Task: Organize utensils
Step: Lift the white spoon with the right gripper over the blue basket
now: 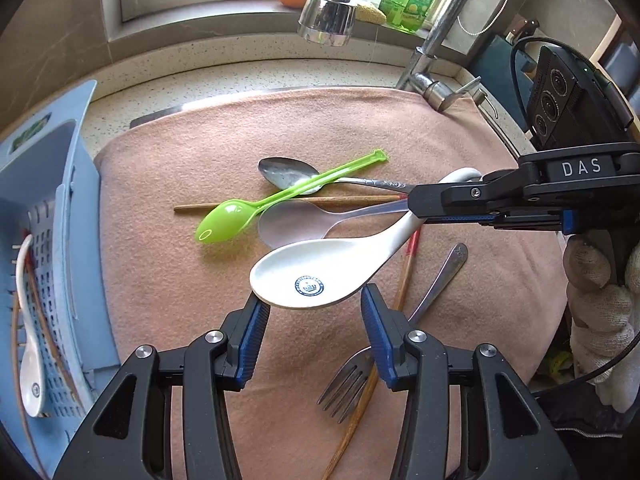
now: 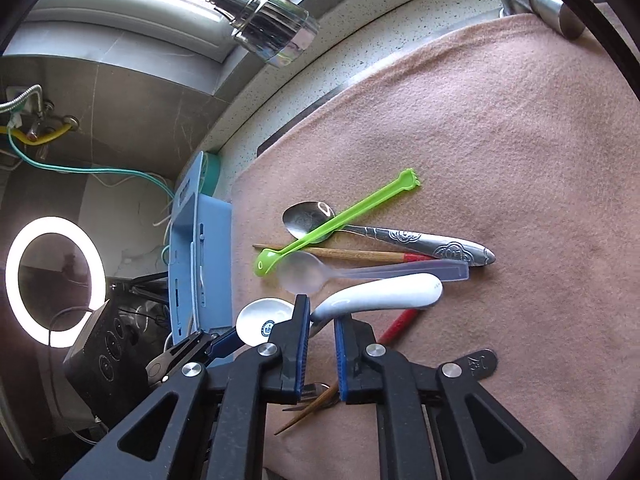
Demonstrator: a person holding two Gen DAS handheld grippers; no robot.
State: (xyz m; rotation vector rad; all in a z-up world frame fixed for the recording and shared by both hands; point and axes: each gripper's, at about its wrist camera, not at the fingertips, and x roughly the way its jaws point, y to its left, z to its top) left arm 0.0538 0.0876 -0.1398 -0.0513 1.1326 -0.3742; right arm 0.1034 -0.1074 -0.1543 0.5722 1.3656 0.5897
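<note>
Black tongs with blue pads filled the bottom of both wrist views. In the left wrist view, the left tongs [image 1: 312, 312] stood partly open and empty, their pads on either side of the bowl of a white ceramic spoon [image 1: 316, 272], not pressed on it. That spoon was held off the pink cloth [image 1: 400, 128] at the frame's centre, its handle pinched at the right edge by the right tongs [image 2: 322, 320], closed on it almost fully. Behind it lay a green plastic spoon [image 1: 256, 208], a metal spoon [image 1: 288, 174], a clear spoon [image 1: 296, 226], chopsticks and a fork [image 1: 348, 376]. A blue utensil rack [image 1: 52, 216] at the left edge already held one white spoon. The step in hand was judged to be carrying the spoon; next, a move leftward to the rack and a release would be needed.
</note>
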